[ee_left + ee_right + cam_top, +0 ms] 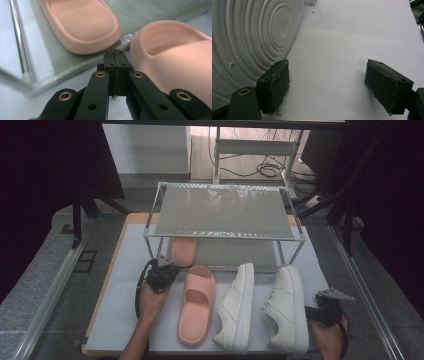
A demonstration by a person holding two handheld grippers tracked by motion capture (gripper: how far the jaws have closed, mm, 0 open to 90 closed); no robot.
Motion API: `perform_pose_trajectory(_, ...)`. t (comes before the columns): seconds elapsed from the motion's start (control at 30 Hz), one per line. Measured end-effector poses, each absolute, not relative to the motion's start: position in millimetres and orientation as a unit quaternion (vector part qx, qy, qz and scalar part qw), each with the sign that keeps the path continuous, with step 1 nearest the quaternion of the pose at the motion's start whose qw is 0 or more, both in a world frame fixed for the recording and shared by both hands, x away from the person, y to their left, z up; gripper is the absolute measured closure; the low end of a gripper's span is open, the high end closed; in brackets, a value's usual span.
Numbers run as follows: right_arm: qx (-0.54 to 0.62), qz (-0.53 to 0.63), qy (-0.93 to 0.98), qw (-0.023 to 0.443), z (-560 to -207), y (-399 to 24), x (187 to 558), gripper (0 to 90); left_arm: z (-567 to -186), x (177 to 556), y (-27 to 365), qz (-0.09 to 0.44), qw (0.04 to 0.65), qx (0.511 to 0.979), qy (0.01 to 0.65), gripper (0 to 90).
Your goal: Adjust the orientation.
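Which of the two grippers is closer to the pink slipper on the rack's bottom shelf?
Left. The left gripper sits beside the pink slipper; the right gripper rests beyond the white sneakers.

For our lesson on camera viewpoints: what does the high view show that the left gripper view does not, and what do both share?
High view alone: the two-tier metal shoe rack's top shelf, two white lace-up sneakers, and the open right gripper in a hand.

Left gripper view alone: the shut left gripper seen close, its pads pressed together on nothing.

Both: the pink rubber slide on the lower shelf and its mate on the white mat.
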State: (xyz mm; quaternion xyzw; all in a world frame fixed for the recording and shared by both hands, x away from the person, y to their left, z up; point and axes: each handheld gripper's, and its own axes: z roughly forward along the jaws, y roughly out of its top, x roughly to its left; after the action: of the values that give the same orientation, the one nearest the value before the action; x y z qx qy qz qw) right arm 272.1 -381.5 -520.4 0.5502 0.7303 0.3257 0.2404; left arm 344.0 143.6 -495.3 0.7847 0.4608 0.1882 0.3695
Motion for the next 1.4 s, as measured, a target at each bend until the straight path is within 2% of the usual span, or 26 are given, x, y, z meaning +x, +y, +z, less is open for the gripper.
perform_pose_trajectory(0.3,0.550,0.326,0.730,0.241,-520.4,-381.4,272.1,20.3,-488.1,310.5,162.3,0.171,0.392,0.779,0.459,83.2)
perform_pose_trajectory(0.8,0.550,0.326,0.730,0.241,-520.5,-381.3,272.2,20.3,-474.6,259.6,153.6,0.150,0.414,0.789,0.428,75.7)
perform_pose_trajectory(1.4,0.550,0.326,0.730,0.241,-520.5,-381.3,272.2,20.3,-478.8,261.6,130.1,0.137,0.421,0.790,0.423,71.6)
